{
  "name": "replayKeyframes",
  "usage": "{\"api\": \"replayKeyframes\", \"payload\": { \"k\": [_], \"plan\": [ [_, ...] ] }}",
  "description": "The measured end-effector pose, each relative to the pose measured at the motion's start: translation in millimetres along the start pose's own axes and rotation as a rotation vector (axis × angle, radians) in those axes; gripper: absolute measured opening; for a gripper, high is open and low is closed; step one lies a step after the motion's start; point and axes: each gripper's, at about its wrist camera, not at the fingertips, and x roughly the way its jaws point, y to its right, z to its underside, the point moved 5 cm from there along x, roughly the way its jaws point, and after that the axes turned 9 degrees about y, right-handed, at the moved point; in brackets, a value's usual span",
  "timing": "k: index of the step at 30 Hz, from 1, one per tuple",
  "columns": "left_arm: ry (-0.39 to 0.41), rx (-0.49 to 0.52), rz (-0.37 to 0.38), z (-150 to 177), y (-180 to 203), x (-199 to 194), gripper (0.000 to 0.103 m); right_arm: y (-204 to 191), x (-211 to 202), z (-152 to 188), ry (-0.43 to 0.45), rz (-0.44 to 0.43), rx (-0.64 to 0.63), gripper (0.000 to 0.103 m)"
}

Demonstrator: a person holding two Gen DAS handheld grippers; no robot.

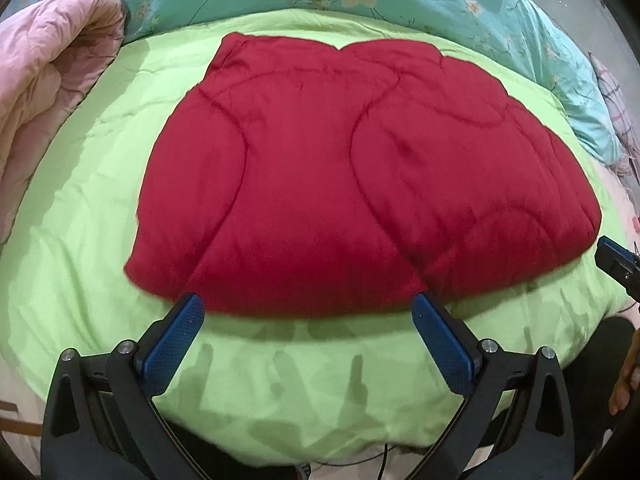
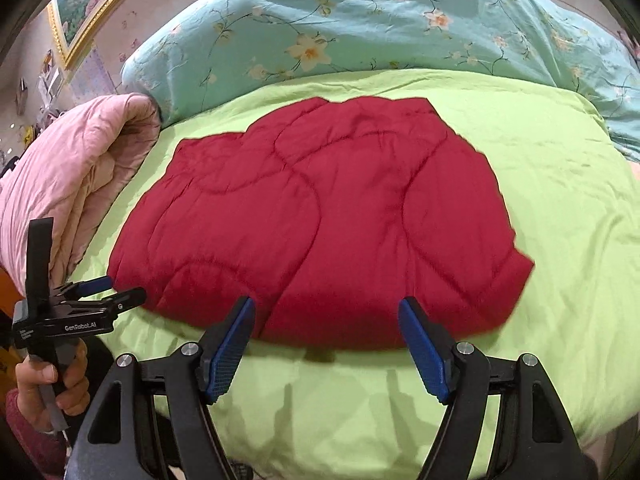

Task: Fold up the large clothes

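Lime sheet [image 1: 100, 208] covers the bed from edge to edge and carries everything. At its left edge a pink quilt [image 1: 44, 76] lies rolled in a heap, its folded end near the far left corner. Bare green runs between that roll and the red quilt [image 1: 340, 176], the task's thing, which lies folded flat in the middle of the bed, nearer the front edge than the far one. Its outline is uneven: the left side slants outward toward the front, the far edge is wavy, and the front right corner bulges out. Along the far edge of the bed a teal floral duvet [image 2: 360, 36] is piled up, close behind the red quilt but not touching it.

Left gripper [image 1: 308, 312] hangs over the front edge of the red quilt with its blue pads spread wide, pinching nothing; in the right view a hand [image 2: 48, 384] grips its handle by the front left corner. Right gripper [image 2: 326, 316] likewise hangs spread and empty over the quilt's front edge. Right of the red quilt a broad strip of bare sheet reaches the right edge of the bed, and another runs along the front.
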Motion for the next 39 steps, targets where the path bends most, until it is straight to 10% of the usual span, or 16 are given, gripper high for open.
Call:
{"api": "replayKeyframes", "payload": {
  "k": [10,23,39],
  "plan": [
    [0.031,0.059,-0.026,22,6,-29,0.103,-15,0,43,-0.112,-0.006,0.008,0.078],
    [0.179,0.145,-0.085,-12,12,-89,0.103,-37,-60,5,0.011,-0.025,-0.060,0.095],
    [0.143,0.160,-0.111,-16,15,-65,0.103,-34,-35,12,-0.029,-0.029,-0.041,0.095]
  ]
}}
